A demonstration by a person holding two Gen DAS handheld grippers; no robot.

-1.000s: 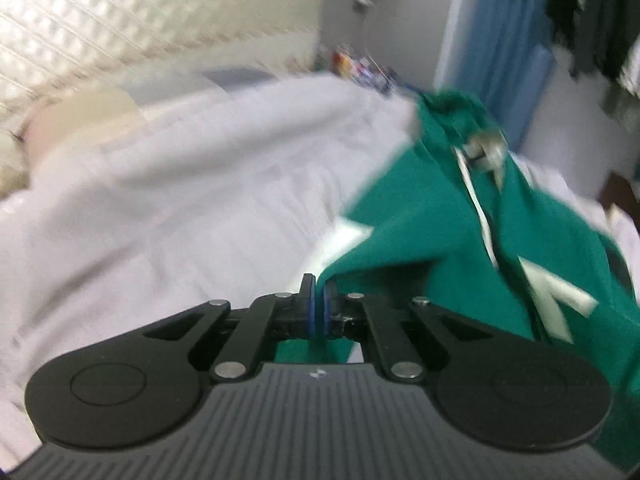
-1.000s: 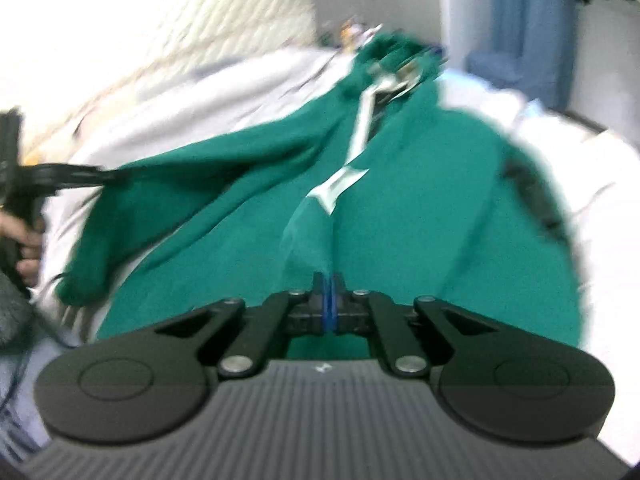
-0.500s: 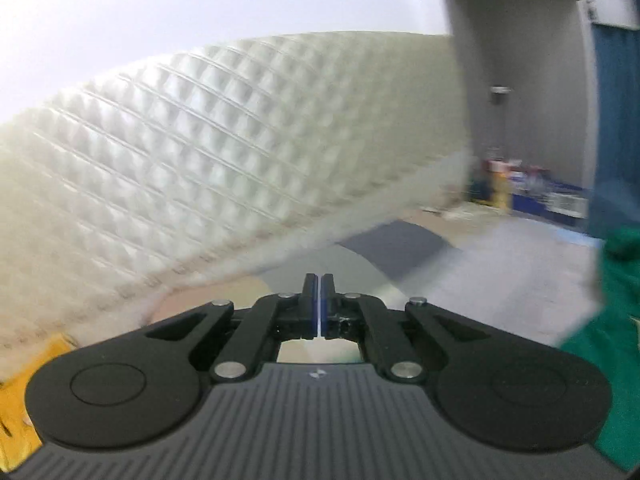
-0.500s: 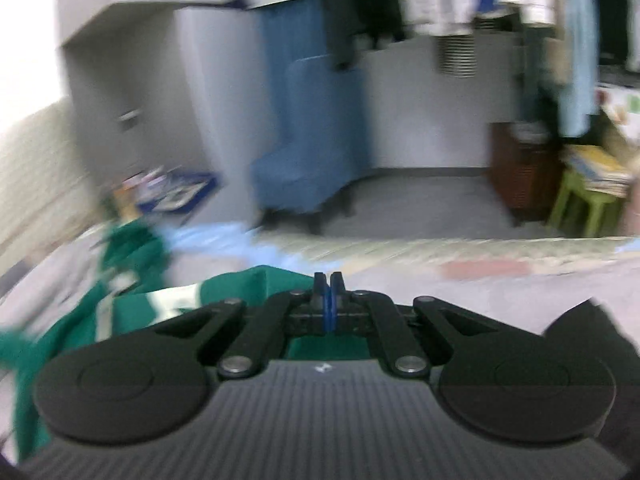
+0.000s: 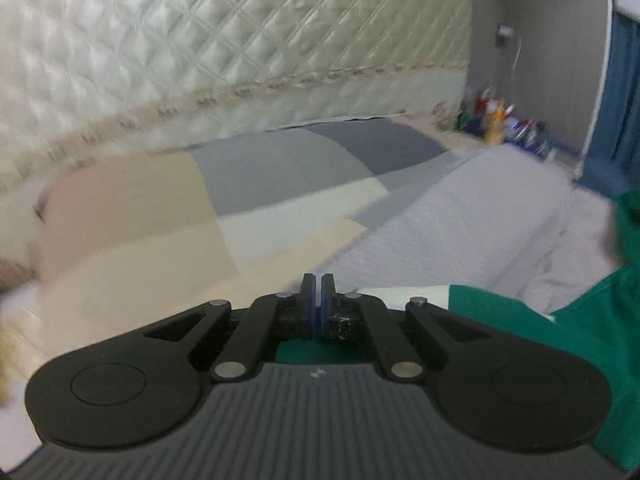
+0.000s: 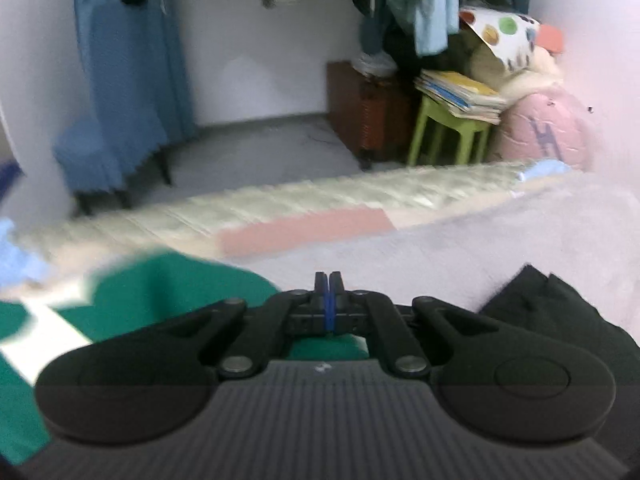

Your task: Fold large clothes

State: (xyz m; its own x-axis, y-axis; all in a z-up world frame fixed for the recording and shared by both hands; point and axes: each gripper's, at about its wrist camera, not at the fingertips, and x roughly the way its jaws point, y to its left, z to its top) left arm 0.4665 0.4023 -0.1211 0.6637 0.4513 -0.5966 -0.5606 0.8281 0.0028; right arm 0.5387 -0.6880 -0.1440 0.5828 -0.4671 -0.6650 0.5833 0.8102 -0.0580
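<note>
One green garment (image 5: 560, 344) lies on the bed (image 5: 460, 216); one black garment (image 6: 560, 320) lies to its right. Left gripper (image 5: 318, 300), angled down over the green garment's edge, jaws closed, empty. Right gripper (image 6: 328, 300), angled down between both garments, jaws closed, empty.

The garment (image 5: 580, 332) is deep green with white bands (one crosses it at the left in the right wrist view), the bedspread (image 5: 460, 216) pale grey, the quilt (image 5: 280, 184) blocked in beige, grey and slate, the headboard (image 5: 200, 40) cream diamond-quilted.
</note>
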